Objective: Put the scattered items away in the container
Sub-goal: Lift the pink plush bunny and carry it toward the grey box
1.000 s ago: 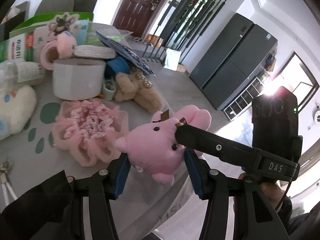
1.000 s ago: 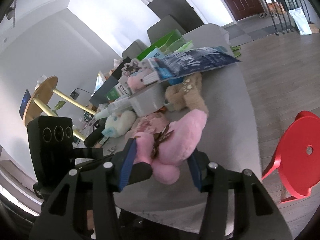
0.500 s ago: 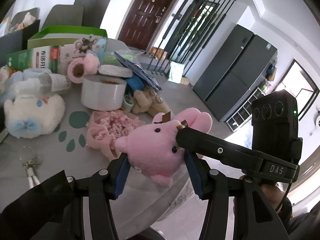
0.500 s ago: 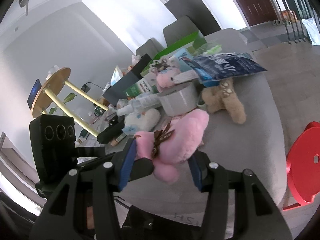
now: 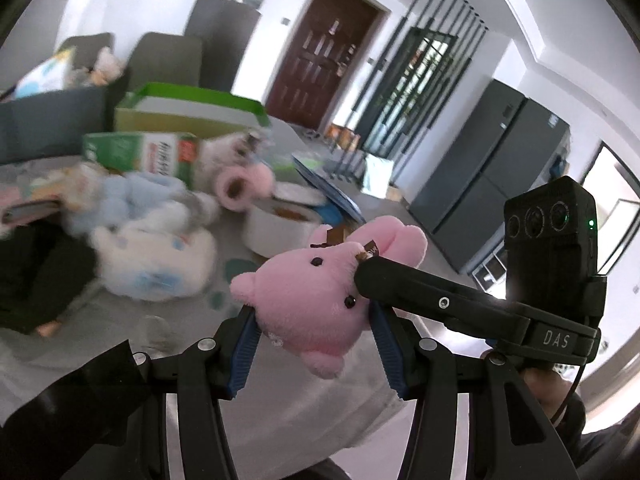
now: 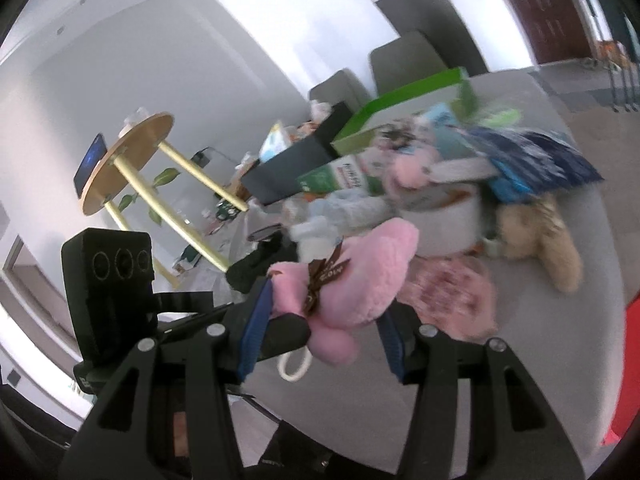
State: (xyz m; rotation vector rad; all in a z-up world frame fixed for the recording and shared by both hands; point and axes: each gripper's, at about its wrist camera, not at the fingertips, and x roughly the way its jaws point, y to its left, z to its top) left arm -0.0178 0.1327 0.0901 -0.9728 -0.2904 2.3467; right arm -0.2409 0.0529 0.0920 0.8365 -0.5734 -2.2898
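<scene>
A pink plush pig (image 5: 320, 292) with a brown ribbon bow is held in the air above the grey table. My left gripper (image 5: 316, 344) is shut on its head, blue pads on both sides. My right gripper (image 6: 320, 332) is shut on its body (image 6: 352, 284) from the other side; its arm crosses the left wrist view (image 5: 448, 304). Scattered items lie beyond: a white plush (image 5: 156, 256), a white round tub (image 5: 280, 228), a tan teddy (image 6: 540, 236), a pink frilly cloth (image 6: 452, 296). A dark open box (image 6: 296, 168) stands behind them.
A green-edged carton (image 5: 192, 108) and a green-and-white pack (image 5: 140, 152) stand at the back of the table (image 6: 560, 380). A blue patterned bag (image 6: 536, 160) lies over the pile. A red stool (image 6: 628, 360) is at the right edge. A round wooden side table (image 6: 124, 160) stands left.
Both grippers have lifted the pink pig higher and swung left across the table. The white plush and the boxes have come into the left wrist view; the background is blurred by motion.
</scene>
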